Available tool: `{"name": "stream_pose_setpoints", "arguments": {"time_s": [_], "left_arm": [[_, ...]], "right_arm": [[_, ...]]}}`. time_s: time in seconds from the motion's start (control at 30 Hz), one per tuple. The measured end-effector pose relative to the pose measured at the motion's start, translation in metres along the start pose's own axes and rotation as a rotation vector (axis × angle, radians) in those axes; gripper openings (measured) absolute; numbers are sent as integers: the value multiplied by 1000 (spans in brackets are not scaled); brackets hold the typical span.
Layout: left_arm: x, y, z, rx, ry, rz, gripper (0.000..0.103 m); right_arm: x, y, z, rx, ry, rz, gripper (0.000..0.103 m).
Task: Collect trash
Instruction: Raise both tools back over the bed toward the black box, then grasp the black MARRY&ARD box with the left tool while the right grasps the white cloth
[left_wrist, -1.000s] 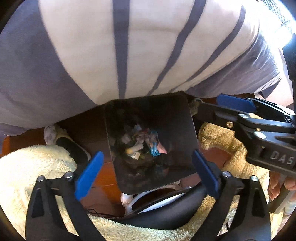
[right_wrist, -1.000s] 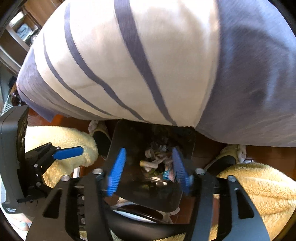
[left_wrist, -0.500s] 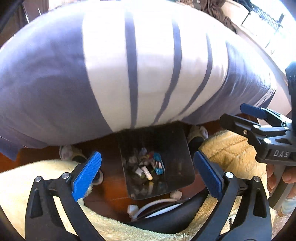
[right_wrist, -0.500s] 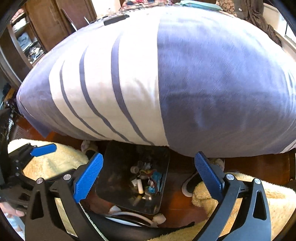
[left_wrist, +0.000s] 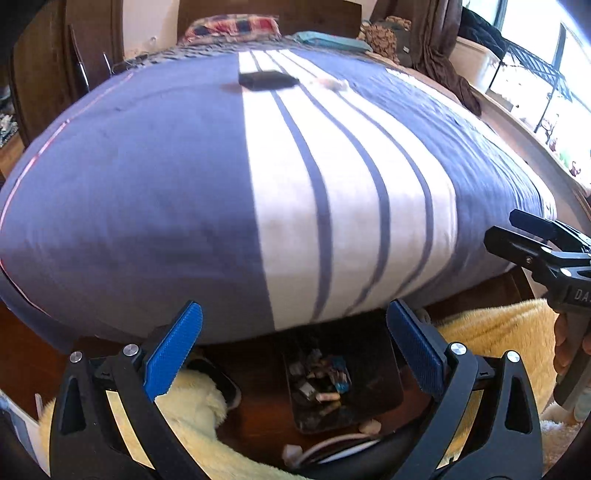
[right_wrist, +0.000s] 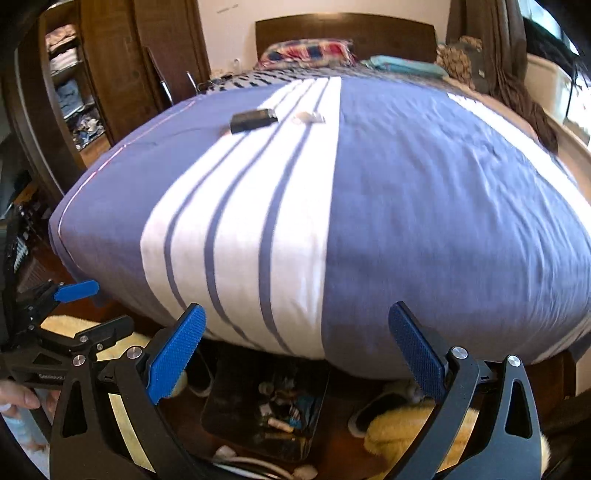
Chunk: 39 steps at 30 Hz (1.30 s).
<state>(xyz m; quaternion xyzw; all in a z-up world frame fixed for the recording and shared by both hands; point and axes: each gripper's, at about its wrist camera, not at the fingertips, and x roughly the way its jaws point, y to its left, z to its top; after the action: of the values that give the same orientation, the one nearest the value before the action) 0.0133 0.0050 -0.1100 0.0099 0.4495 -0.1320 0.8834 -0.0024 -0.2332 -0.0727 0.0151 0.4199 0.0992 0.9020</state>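
Observation:
A black bin (left_wrist: 373, 373) (right_wrist: 225, 402) stands on the floor at the foot of the bed, with several wrappers and scraps (left_wrist: 323, 382) (right_wrist: 280, 410) inside. Far up on the bed lies a small pale scrap (left_wrist: 332, 84) (right_wrist: 308, 118) beside a black box (left_wrist: 266, 79) (right_wrist: 252, 120). My left gripper (left_wrist: 295, 349) hangs above the bin, open, with nothing between its blue pads. My right gripper (right_wrist: 297, 347) is open too and holds nothing. Each gripper shows at the edge of the other's view.
The bed (left_wrist: 147, 184) (right_wrist: 443, 203) with a blue and white striped cover fills both views. Cream fluffy rugs (left_wrist: 491, 343) (right_wrist: 384, 424) and slippers lie on the wooden floor beside the bin. White cables (right_wrist: 255, 461) run in front of it. A wardrobe (right_wrist: 96, 74) stands at the left.
Both grippers have risen and tipped up, so the bed's top has come into view and the bin has shrunk toward the bottom. The right jaws have spread wider.

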Motion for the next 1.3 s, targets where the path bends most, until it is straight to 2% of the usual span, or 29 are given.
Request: {"name": "stream_pose_setpoints", "arguments": {"time_s": [0.27,0.6,0.87,1.2,1.3], "left_arm": [[-12,26,45,-20,-60,53,95],[0,49,100,-29,-80,99,95],[35,63,148,-39,-59,102,95],[86,73,184,-45,-14,84,95],[100,73,193,-43,-5,78,95]], "right_arm": [[0,7,44,-50,-48,-5,99],[22,13,103,-79,-77,-23,99],[67,6,151,-57,-54,-26,99],[149,-14,204,-13,12,-53,99],[176,-20,216,4,36,-62,96]]}}
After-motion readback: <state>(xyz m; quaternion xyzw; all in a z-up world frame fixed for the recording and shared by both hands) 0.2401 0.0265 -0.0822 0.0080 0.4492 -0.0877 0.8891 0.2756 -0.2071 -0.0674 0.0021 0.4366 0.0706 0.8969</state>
